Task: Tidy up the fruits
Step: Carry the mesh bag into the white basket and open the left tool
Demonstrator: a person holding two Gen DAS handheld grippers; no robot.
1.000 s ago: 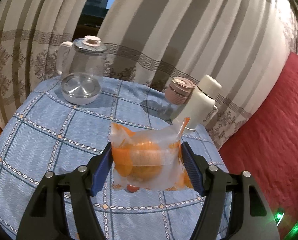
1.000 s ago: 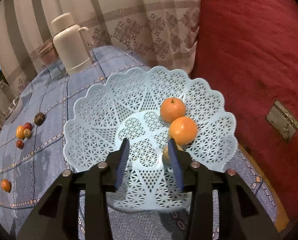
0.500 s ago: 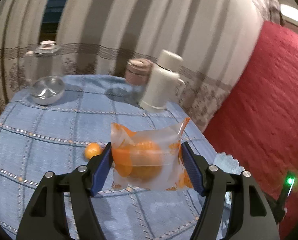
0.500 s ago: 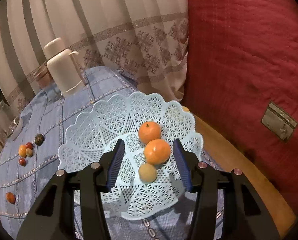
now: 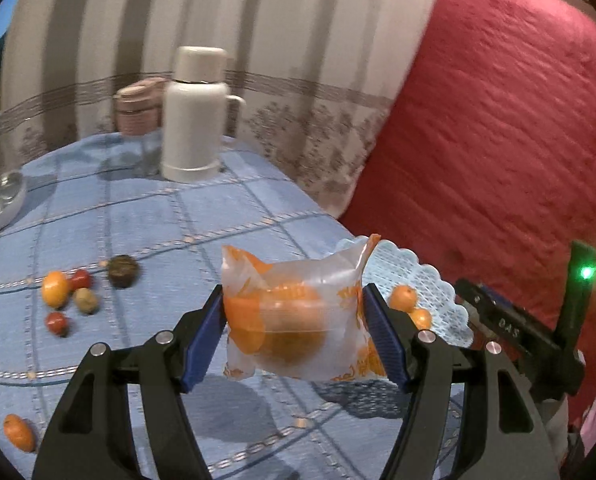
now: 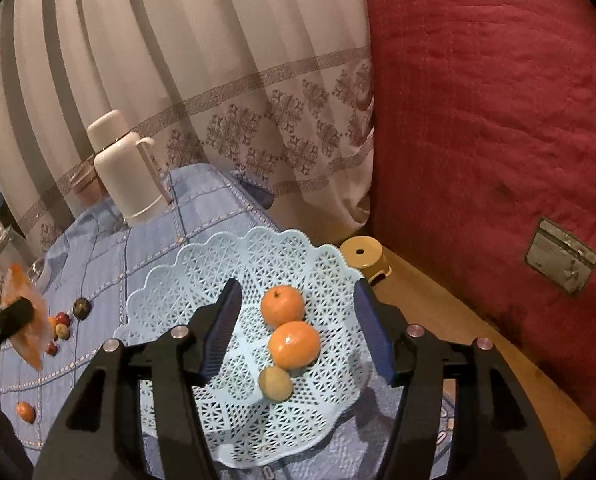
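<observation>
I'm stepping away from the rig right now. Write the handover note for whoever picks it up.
Left gripper: shut on the bagged orange, held above the tablecloth.
Right gripper: open and empty, fingers spread over the blue lattice basket.
Done: two oranges and a small brownish fruit lie in the basket.
Left: the bagged orange still has to go in. A cluster of small fruits, a dark round one and a lone orange fruit remain on the cloth, left of the basket.
</observation>
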